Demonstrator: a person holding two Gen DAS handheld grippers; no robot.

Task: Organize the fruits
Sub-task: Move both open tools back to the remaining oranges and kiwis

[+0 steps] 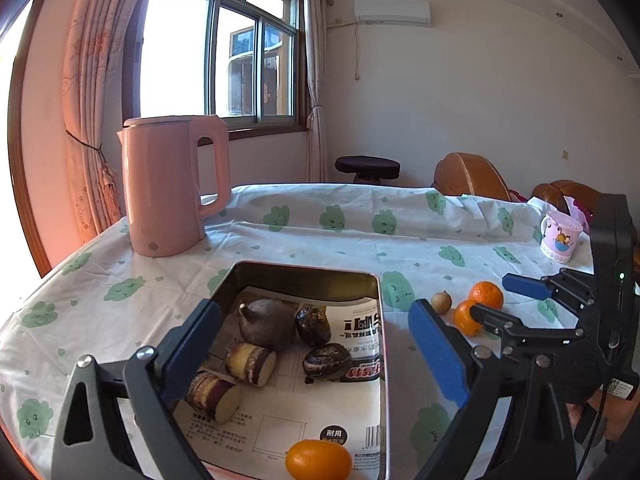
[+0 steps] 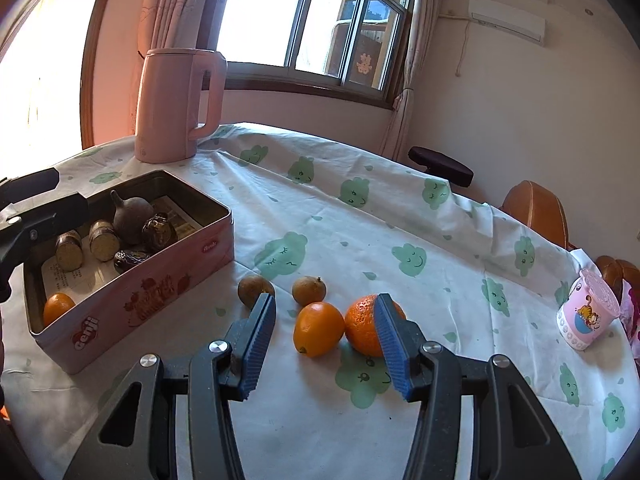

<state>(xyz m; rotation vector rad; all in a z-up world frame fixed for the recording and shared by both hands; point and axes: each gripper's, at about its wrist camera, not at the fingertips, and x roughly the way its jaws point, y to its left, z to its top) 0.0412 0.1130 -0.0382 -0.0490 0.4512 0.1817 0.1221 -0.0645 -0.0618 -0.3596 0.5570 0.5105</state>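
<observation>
A pink tin box [image 2: 132,300] sits on the table, lined with paper. It holds dark fruits, cut pieces [image 1: 250,362] and a small orange fruit [image 1: 318,460]. My left gripper [image 1: 316,344] is open and empty above the box [image 1: 382,360]. On the cloth right of the box lie a smooth orange fruit [image 2: 318,334], a rough orange [image 2: 366,330] and two brown fruits [image 2: 308,290]. My right gripper [image 2: 326,340] is open, low over the cloth, with the smooth orange fruit between its fingers but untouched. It shows in the left wrist view [image 1: 500,300].
A pink kettle [image 1: 172,184] stands at the table's far left. A pink cartoon mug [image 2: 588,314] stands at the right edge. The table has a white cloth with green clouds [image 2: 400,220]. A stool and brown chairs stand beyond it.
</observation>
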